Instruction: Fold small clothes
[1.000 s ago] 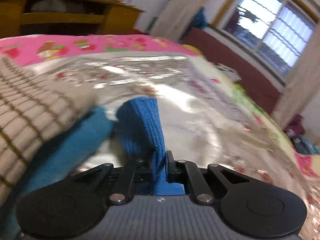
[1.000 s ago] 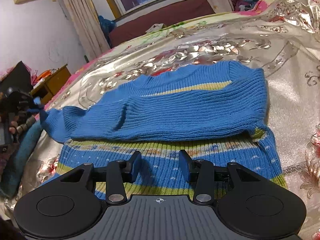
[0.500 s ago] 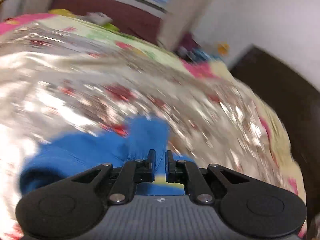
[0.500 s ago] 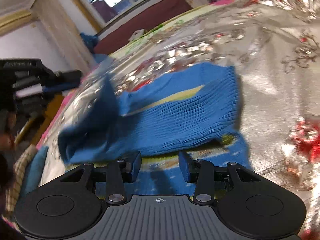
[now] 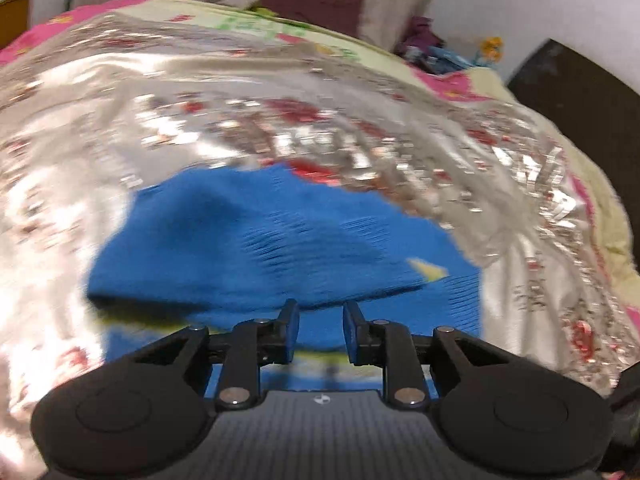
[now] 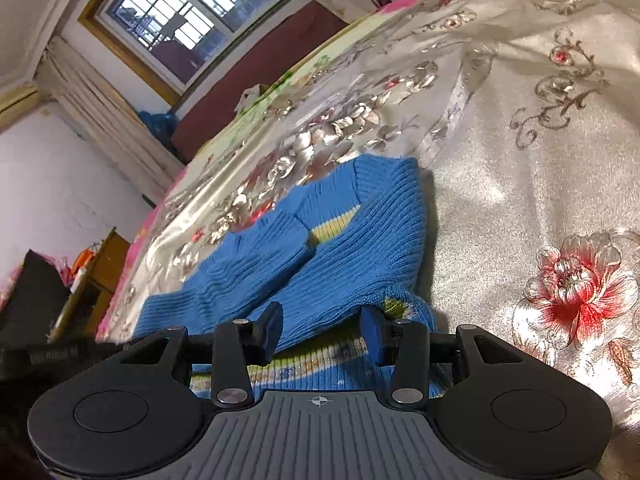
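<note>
Both your grippers hang over the blue sweater point(image 6: 320, 256) on the bedspread point(image 6: 520, 168). Your left gripper point(image 5: 319, 322) is opening, nothing between its jaws. Your right gripper point(image 6: 322, 328) stands apart, empty.

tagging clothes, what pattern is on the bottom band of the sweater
Yellow-green, white and blue stripes on the sweater; clearest in the right wrist view.

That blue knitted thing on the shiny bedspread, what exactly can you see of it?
It is a small blue sweater of ribbed knit, with a pale yellow stripe across it and a patterned hem band of yellow-green, white and blue nearest the camera. It lies folded on the silvery floral bedspread, one sleeve laid over the body and the upper part doubled down over the hem. Neither tool grips it: the right tool hovers open above the hem, and the left tool is opening, nothing between its pads.
</note>
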`<state>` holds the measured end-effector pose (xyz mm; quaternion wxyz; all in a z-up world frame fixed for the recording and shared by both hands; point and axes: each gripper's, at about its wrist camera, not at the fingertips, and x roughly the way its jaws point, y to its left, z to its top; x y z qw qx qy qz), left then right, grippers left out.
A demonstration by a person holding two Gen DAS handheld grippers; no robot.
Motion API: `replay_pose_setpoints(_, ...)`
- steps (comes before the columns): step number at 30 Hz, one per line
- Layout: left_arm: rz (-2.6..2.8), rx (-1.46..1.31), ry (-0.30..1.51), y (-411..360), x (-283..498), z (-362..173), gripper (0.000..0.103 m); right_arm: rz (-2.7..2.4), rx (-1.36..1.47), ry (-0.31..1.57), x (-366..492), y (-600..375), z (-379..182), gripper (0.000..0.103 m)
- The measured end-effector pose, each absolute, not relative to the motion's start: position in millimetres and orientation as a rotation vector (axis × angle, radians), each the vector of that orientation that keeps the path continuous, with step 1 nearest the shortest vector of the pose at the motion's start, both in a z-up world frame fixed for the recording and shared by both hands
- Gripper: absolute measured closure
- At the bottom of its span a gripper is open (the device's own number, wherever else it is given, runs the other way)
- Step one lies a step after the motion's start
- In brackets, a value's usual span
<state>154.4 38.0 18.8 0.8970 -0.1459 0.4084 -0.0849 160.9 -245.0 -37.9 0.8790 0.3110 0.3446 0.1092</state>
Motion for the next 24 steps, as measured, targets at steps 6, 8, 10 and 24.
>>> replay_pose_setpoints(6, -0.087, -0.306, 0.869, 65.5, 135.0, -10.1, 0.074, 0.176, 0.559, 0.791, 149.4, -232.9, -38.1, 0.060)
replay_pose_setpoints(8, -0.089, -0.334, 0.881, 71.5, 130.7, -19.5, 0.074, 0.160, 0.513, 0.788, 141.6, -228.7, -32.3, 0.060)
replay_pose_setpoints(10, -0.084, -0.352, 0.889, 77.5, 125.6, -27.6, 0.074, 0.148, 0.463, 0.777, 133.4, -224.7, -25.9, 0.060)
replay_pose_setpoints(24, -0.118, -0.477, 0.824, 111.7, 105.8, -42.5, 0.072, 0.130, 0.548, 0.801, 209.2, -209.2, -14.1, 0.060)
